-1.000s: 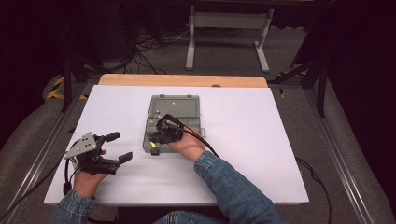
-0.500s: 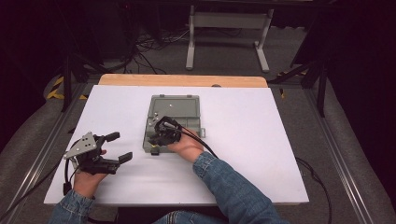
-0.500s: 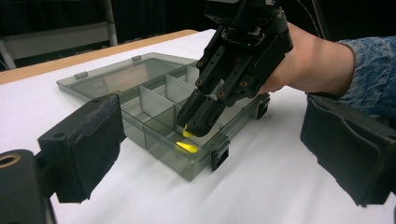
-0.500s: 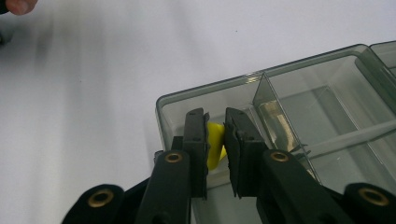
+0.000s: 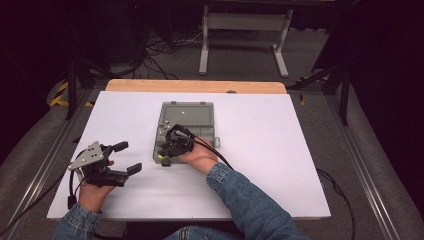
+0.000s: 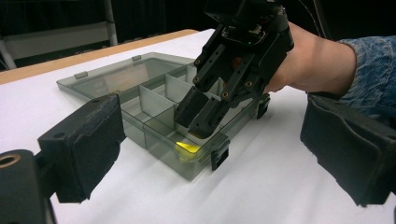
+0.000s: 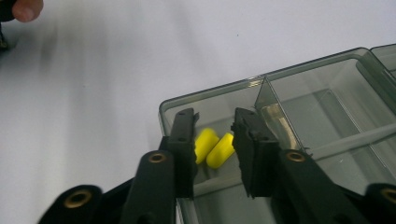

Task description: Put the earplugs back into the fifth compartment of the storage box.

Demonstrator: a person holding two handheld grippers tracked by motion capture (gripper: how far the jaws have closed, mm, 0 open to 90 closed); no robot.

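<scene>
Two yellow earplugs (image 7: 213,145), seemingly loose, in the organizer box (image 7: 327,70) corner compartment.

The white table (image 5: 280,150) is bright, lit from above, and the room behind it is very dark. In the left gripper view the big black pads close to the camera look fuzzy, while the grey box (image 6: 154,100) is sharp. Soft, pale shadows fall on the table. In the right gripper view the table's far part is blurry.
</scene>
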